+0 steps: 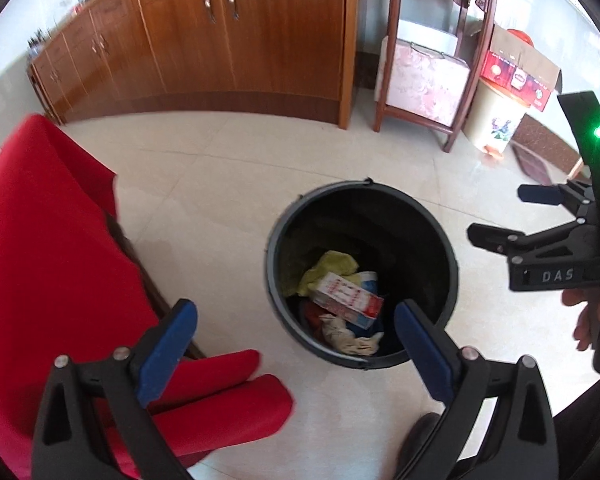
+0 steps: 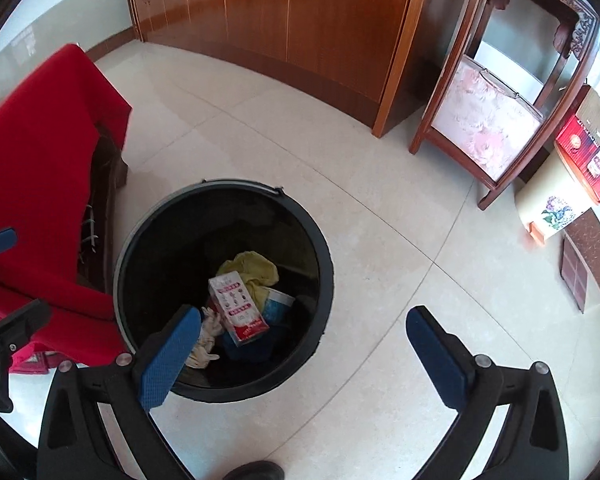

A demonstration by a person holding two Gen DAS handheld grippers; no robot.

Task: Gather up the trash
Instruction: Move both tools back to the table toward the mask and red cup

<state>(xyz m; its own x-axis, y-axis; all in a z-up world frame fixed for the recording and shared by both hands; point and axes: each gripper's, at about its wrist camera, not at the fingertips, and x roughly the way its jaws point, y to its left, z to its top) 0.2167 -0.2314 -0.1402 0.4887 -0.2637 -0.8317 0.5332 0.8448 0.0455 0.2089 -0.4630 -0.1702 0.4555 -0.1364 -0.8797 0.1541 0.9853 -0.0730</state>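
A black round trash bin (image 1: 364, 190) stands on the tiled floor; it also shows in the right wrist view (image 2: 224, 188). Inside lie a red and white carton (image 1: 346, 300) (image 2: 238, 308), a yellow cloth (image 1: 328, 270) (image 2: 252, 268), a white cup (image 2: 278, 304) and a crumpled beige rag (image 1: 350, 338) (image 2: 204, 344). My left gripper (image 1: 296, 344) is open and empty above the bin's near left side. My right gripper (image 2: 304, 352) is open and empty above the bin's near right rim; it shows from the side in the left wrist view (image 1: 496, 216).
A red-covered seat (image 1: 52, 240) (image 2: 40, 160) stands left of the bin. Wooden cabinets (image 1: 240, 32) (image 2: 300, 20) line the back. A wooden chair with a pink cushion (image 1: 428, 80) (image 2: 488, 132), a red cardboard box (image 1: 516, 76) and a cream bin (image 1: 494, 120) stand at the right.
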